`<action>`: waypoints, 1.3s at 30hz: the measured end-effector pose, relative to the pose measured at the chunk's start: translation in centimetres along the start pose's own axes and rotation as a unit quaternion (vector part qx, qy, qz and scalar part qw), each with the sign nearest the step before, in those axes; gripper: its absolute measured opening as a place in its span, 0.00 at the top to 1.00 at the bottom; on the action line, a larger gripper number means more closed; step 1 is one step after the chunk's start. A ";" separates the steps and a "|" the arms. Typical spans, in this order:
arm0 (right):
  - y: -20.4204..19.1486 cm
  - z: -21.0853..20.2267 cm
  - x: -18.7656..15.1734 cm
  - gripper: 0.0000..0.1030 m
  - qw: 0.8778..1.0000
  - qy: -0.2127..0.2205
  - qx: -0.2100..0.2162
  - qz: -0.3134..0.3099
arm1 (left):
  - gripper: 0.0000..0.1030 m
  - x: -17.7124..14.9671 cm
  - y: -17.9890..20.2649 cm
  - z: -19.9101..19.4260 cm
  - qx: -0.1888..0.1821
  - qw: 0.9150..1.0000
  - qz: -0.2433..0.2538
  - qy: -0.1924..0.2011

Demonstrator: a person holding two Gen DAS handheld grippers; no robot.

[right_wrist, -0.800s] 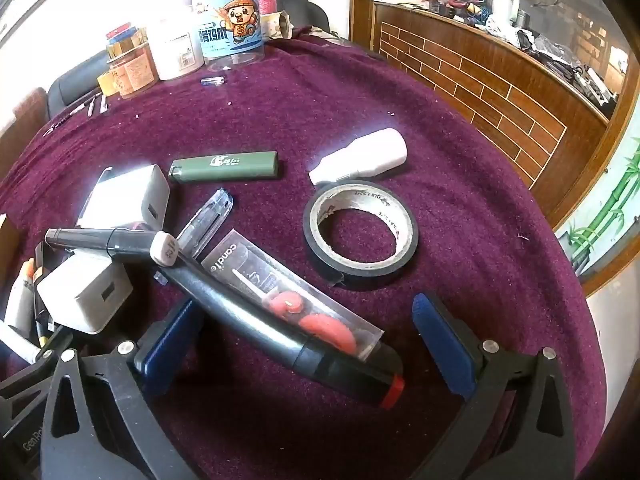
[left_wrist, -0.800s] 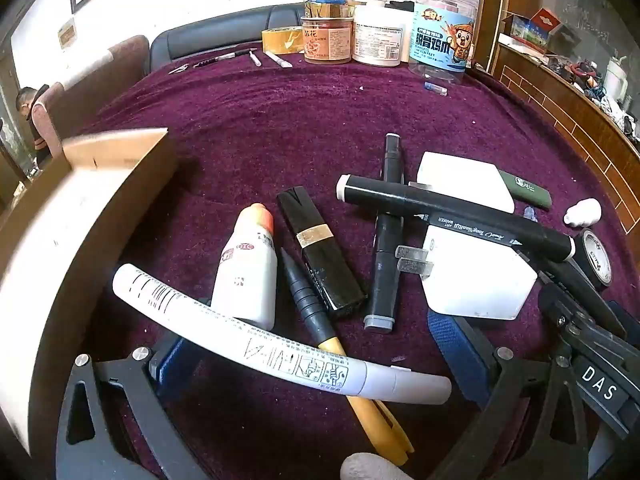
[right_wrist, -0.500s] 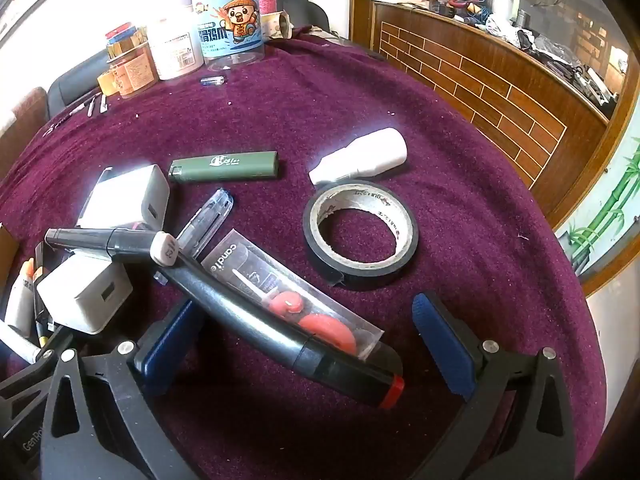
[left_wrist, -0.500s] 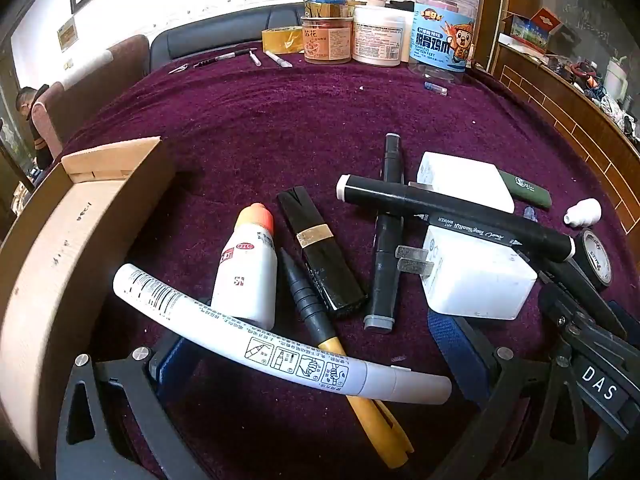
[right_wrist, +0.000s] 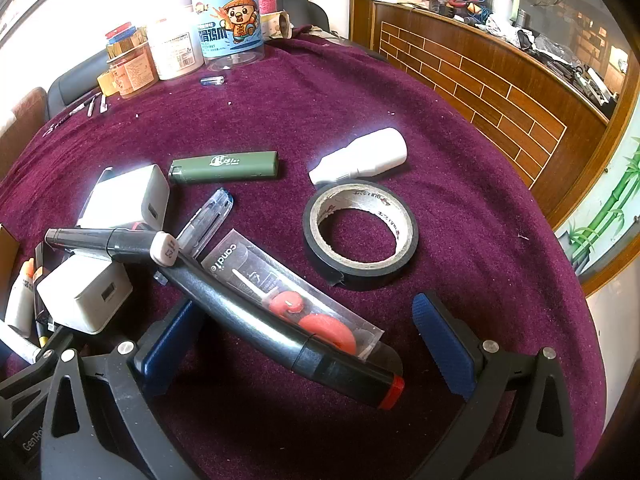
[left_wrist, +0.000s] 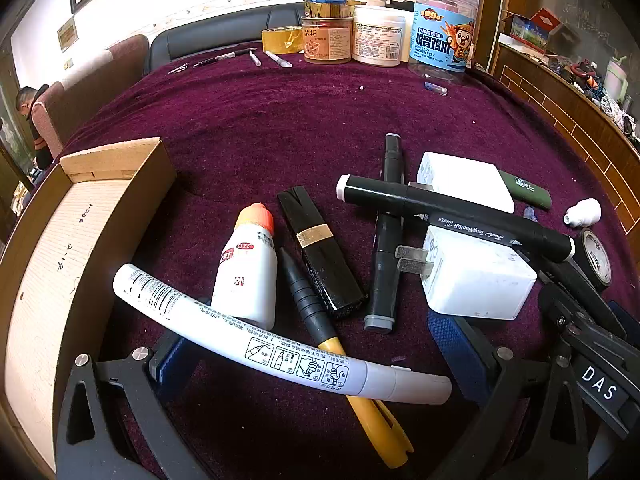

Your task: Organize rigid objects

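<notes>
My left gripper [left_wrist: 316,356] is open, and a long white marker [left_wrist: 276,340] lies on the cloth between its blue pads, over a yellow-and-black pen [left_wrist: 340,356]. Beyond lie a white bottle with an orange cap [left_wrist: 246,268], a black lipstick case [left_wrist: 320,252], black markers [left_wrist: 452,214] and white chargers [left_wrist: 476,276]. A cardboard box [left_wrist: 100,216] stands at the left. My right gripper [right_wrist: 304,336] is open around a black marker with a red end [right_wrist: 280,324] that lies on a clear candle pack [right_wrist: 300,296].
A black tape roll [right_wrist: 360,236], a green lighter [right_wrist: 226,166], a clear pen [right_wrist: 208,220] and a small white bottle [right_wrist: 360,156] lie on the purple cloth. Jars [left_wrist: 442,32] and small tools stand at the far edge. A wooden counter [right_wrist: 500,92] runs along the right.
The left view has drawn slightly back and up, so the cardboard box shows more of its inside. The right gripper and all objects hold still.
</notes>
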State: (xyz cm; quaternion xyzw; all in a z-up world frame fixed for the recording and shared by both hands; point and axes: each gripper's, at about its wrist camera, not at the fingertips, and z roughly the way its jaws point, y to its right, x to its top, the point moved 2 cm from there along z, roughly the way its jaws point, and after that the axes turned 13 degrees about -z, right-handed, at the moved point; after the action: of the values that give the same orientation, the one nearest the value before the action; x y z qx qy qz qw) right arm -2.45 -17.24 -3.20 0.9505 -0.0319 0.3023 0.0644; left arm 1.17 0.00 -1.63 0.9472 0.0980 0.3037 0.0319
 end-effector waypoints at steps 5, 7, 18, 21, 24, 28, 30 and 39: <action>0.0 0.0 0.0 0.00 1.000 0.000 0.000 0.000 | 0.01 0.0 0.0 0.0 0.000 1.000 0.000 0.000; 0.0 0.0 0.0 0.00 1.000 0.000 0.000 0.000 | 0.01 0.0 0.0 0.0 0.000 1.000 0.000 0.000; 0.0 0.0 0.0 0.00 1.000 0.000 -0.001 0.000 | 0.01 0.0 0.0 0.0 0.000 1.000 0.000 0.000; 0.0 0.0 0.0 0.00 1.000 0.000 0.000 0.000 | 0.01 -0.1 -0.1 -0.1 -0.009 1.000 0.014 -0.006; 0.0 0.0 0.0 0.00 1.000 0.000 -0.001 0.000 | 0.01 -0.4 -0.4 -0.3 -0.017 1.000 0.023 -0.009; -0.1 0.2 0.0 0.00 1.000 0.000 -0.003 0.001 | 0.01 -0.5 -0.5 -0.6 -0.017 1.000 0.021 -0.005; -0.1 0.1 -0.1 0.00 1.000 0.000 -0.005 0.002 | 0.01 -0.5 -0.5 -0.5 -0.019 1.000 0.022 -0.005; -0.3 0.1 0.1 0.00 1.000 0.000 -0.009 0.004 | 0.01 -0.3 -0.5 -0.3 -0.019 1.000 0.022 -0.005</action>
State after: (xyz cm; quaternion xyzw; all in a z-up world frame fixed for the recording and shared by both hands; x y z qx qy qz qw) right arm -2.25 -16.92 -3.24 0.9498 -0.0389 0.3021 0.0716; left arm 0.69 0.41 -1.58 0.9500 0.0711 0.3010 0.0436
